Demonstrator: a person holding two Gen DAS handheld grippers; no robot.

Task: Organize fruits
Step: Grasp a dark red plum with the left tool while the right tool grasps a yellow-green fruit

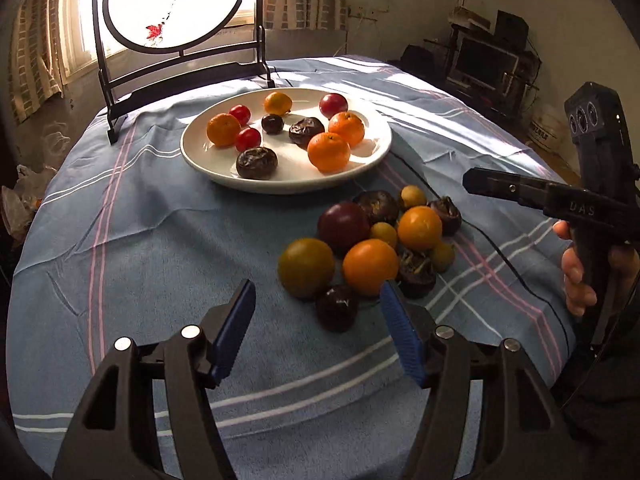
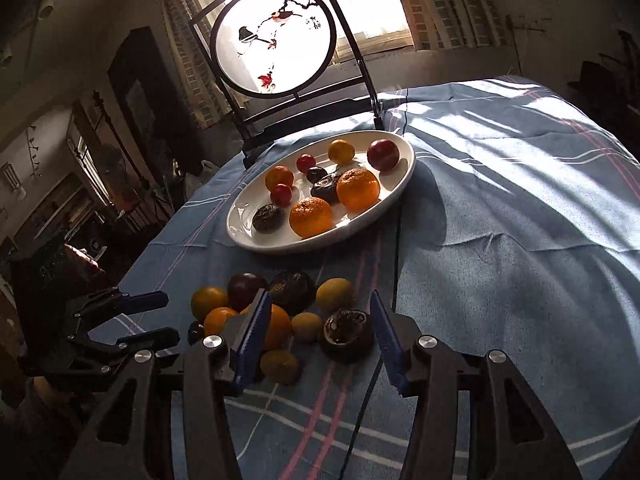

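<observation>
A white plate (image 1: 200,160) holds several oranges, red tomatoes and dark wrinkled fruits; it also shows in the right wrist view (image 2: 244,236). A pile of loose fruit (image 1: 372,240) lies on the cloth in front of it, with oranges, plums, small yellow fruits and dark fruits. My left gripper (image 1: 318,300) is open and empty, just short of a dark fruit (image 1: 337,307) at the pile's near edge. My right gripper (image 2: 318,312) is open and empty, its fingers either side of a dark wrinkled fruit (image 2: 346,334) and a small yellow fruit (image 2: 306,327).
A blue striped tablecloth (image 1: 140,240) covers the round table. A dark-framed round bird screen (image 1: 172,0) stands behind the plate. The right gripper's body (image 1: 580,208) is at the right in the left view; the left gripper (image 2: 120,320) shows at the left in the right view.
</observation>
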